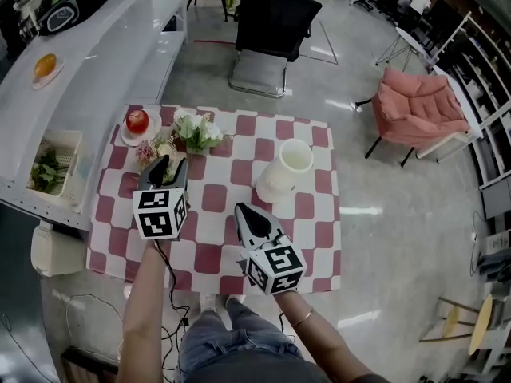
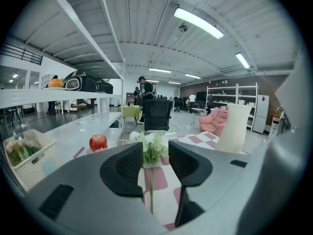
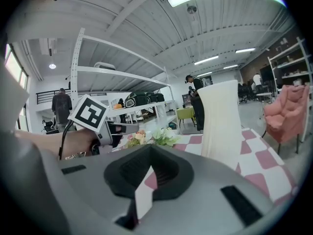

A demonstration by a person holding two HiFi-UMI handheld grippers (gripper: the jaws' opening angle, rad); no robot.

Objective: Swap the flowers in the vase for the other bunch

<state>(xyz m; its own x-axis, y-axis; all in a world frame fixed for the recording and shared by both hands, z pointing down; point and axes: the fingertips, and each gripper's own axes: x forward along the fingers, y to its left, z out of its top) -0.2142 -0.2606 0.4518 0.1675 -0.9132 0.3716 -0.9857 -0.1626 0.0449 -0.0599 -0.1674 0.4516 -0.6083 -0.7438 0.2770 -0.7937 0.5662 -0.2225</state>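
The white vase (image 1: 286,170) stands on the checked table and looks empty; it also shows in both gripper views (image 2: 234,126) (image 3: 220,121). A white-and-green bunch (image 1: 198,131) lies flat on the cloth at the far left, with a pinkish bunch (image 1: 152,150) beside it. My left gripper (image 1: 172,163) hovers just behind them. Its jaws (image 2: 155,151) stand apart, and the white bunch (image 2: 152,148) and its thin stem show through the gap, untouched by the pads. My right gripper (image 1: 242,210) is near the table's middle, in front of the vase, shut and empty (image 3: 150,151).
A red apple (image 1: 137,120) sits on a small plate at the table's far left corner. On the white counter at left are a white basket (image 1: 72,146) and an orange (image 1: 45,65). A black office chair (image 1: 271,30) and a pink armchair (image 1: 419,106) stand beyond the table.
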